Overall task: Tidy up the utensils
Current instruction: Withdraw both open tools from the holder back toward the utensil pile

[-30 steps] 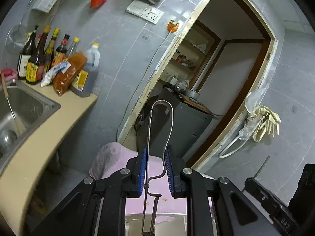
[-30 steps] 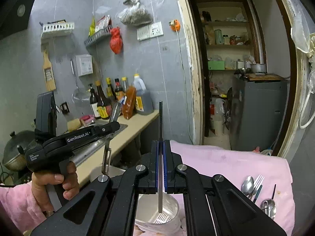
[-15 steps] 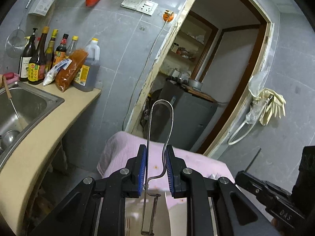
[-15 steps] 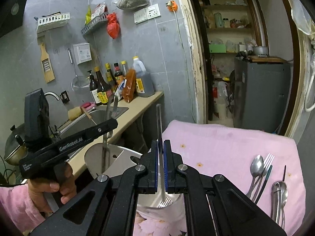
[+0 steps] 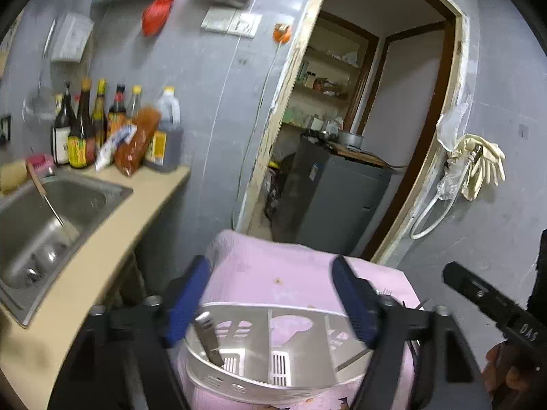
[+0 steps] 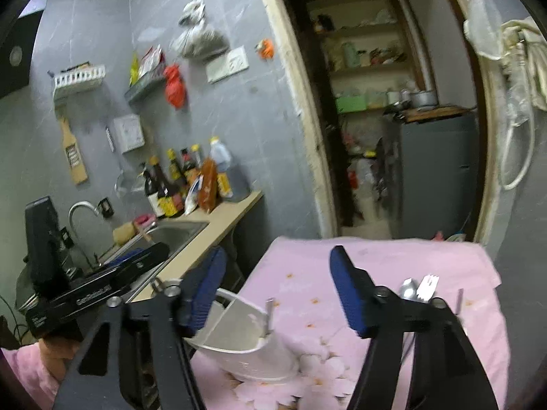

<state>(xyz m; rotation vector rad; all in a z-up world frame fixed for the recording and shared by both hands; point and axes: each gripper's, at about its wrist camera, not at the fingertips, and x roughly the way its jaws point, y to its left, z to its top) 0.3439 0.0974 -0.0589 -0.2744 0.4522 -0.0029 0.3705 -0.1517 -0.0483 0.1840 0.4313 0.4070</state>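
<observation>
A white slotted utensil holder [image 5: 273, 365] stands on the pink flowered cloth [image 5: 273, 276]; it also shows in the right wrist view [image 6: 246, 345]. My left gripper [image 5: 273, 304] is open and empty just above the holder. A metal peeler [image 5: 208, 338] leans in the holder's left compartment. My right gripper [image 6: 277, 294] is open and empty above the holder's right side. A thin metal handle [image 6: 269, 317] sticks up from the holder. A spoon [image 6: 408, 288] and a fork [image 6: 429, 287] lie on the cloth at the right.
A steel sink [image 5: 44, 212] sits in the beige counter [image 5: 112, 249] at the left, with sauce bottles [image 5: 95, 130] behind it. A doorway with a grey cabinet [image 5: 335, 198] lies beyond the cloth. Gloves [image 5: 482, 164] hang on the right wall.
Both grippers have opened. The peeler has dropped from my left gripper into the holder, and the thin utensil from my right gripper now stands in the holder. Both views have tilted down.
</observation>
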